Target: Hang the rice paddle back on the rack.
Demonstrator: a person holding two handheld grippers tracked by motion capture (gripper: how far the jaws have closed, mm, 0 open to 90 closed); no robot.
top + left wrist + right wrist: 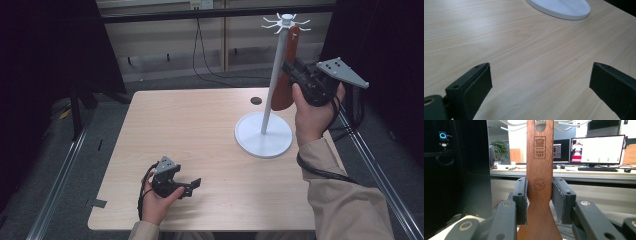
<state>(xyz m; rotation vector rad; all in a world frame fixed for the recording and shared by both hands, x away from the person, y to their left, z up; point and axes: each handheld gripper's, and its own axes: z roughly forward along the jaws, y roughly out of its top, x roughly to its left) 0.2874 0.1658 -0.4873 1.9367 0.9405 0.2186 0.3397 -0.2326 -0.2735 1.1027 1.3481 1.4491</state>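
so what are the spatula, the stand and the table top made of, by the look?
Spatula: reddish-brown wood, smooth finish, visible grain, branded marks. Stand: white, matte, uniform; painted metal or plastic, cannot tell which. Table top: pale wood grain, flat sheen, probably laminate.

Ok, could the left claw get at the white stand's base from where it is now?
Probably yes: the left claw is open and empty, with bare table between it and the base.
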